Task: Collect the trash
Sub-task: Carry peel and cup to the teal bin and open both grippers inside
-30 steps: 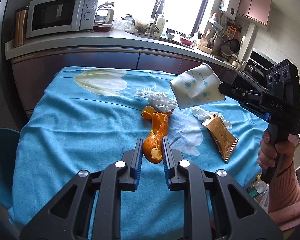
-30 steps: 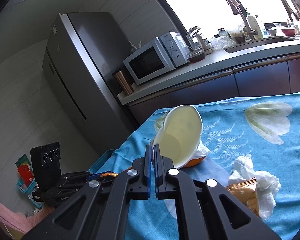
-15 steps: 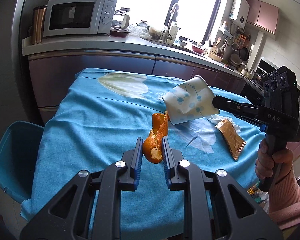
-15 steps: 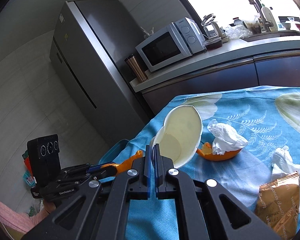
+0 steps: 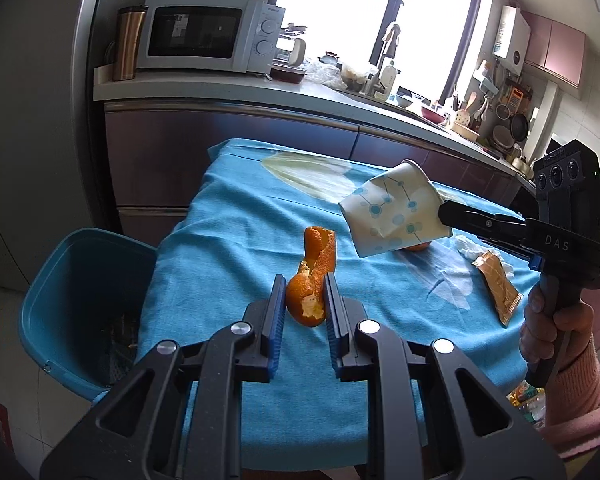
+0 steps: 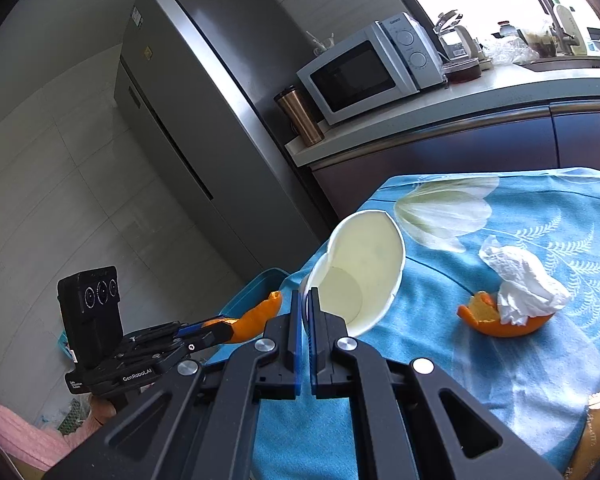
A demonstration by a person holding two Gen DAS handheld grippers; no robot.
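The left gripper's (image 5: pixel 303 306) fingers are closed onto the lower end of a long curl of orange peel (image 5: pixel 313 276), which stands up between the blue pads and hangs clear of the surface. The right gripper's (image 6: pixel 305 322) fingers are pressed nearly together, pinching the rim of a crumpled white paper cup with blue dots (image 5: pixel 392 214), held tilted in the air with its mouth toward the right wrist camera.

Below and to the left, beside the edge of the surface, stands a blue plastic bin (image 5: pixel 80 300) with a little debris at its bottom. Still lying on the turquoise flowered tablecloth (image 5: pixel 236 236) are a second piece of orange peel (image 6: pixel 500 320) with a crumpled white tissue (image 6: pixel 520 284) resting on it, and a brown foil snack wrapper (image 5: pixel 498 288) farther right.

The step in hand appears to be carrying both pieces to the bin. To do it well, bring each gripper fully over the opening before loosening the fingers; the peel is grasped only at its end and may swing, so move it smoothly. The light cup could bounce off the rim, so lower it inside before releasing.
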